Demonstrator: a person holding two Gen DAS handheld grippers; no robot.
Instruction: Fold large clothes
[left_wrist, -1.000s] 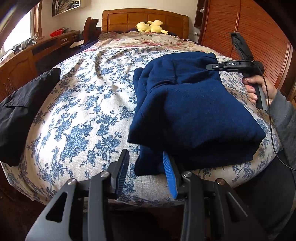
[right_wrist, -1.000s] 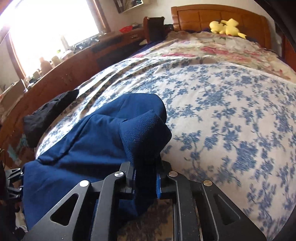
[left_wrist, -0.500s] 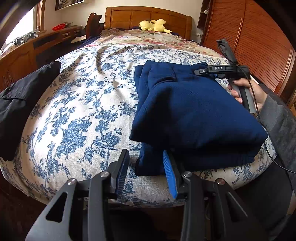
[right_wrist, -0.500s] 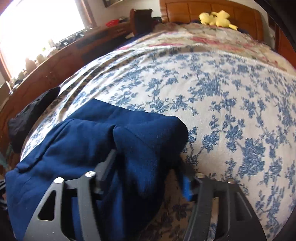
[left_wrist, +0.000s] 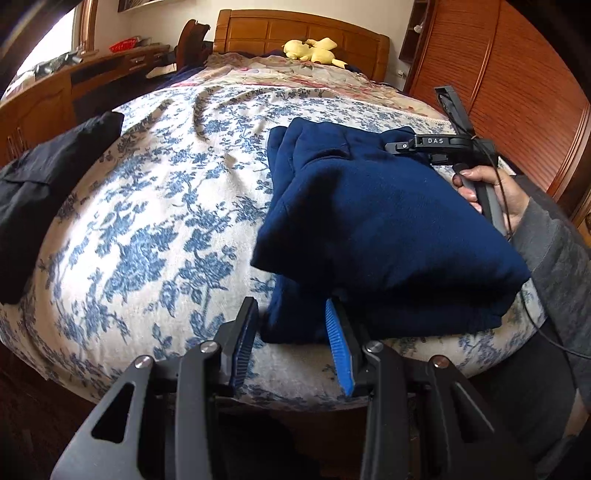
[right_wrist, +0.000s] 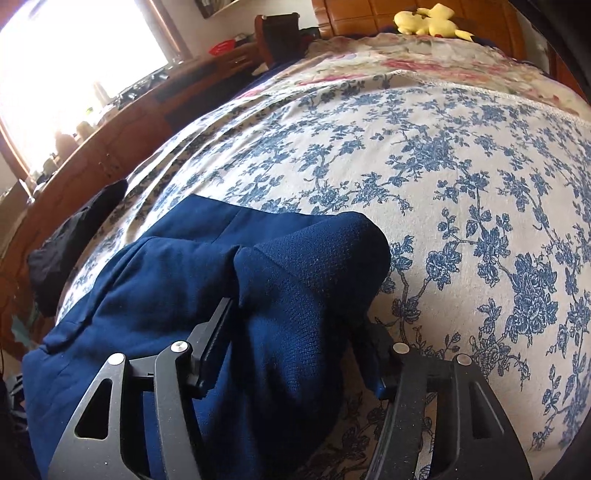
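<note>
A navy blue garment (left_wrist: 376, 229) lies folded in a thick stack on the flowered bedspread (left_wrist: 155, 229), near the bed's front right corner. My left gripper (left_wrist: 291, 332) is open, its jaws on either side of the stack's near lower corner. My right gripper (right_wrist: 295, 325) is open, its jaws spread wide with the garment's far corner (right_wrist: 306, 273) loose between them. The right gripper also shows in the left wrist view (left_wrist: 436, 142), over the garment's far right edge.
A black garment (left_wrist: 40, 184) lies at the bed's left edge. A yellow plush toy (left_wrist: 314, 50) sits by the wooden headboard (left_wrist: 295, 29). A wooden dresser (left_wrist: 55, 99) runs along the left. A slatted wooden wardrobe (left_wrist: 517, 81) stands on the right.
My right gripper was shut on the garment's corner a second ago. It has opened and let the corner down onto the stack. The left gripper has stayed open at the near corner.
</note>
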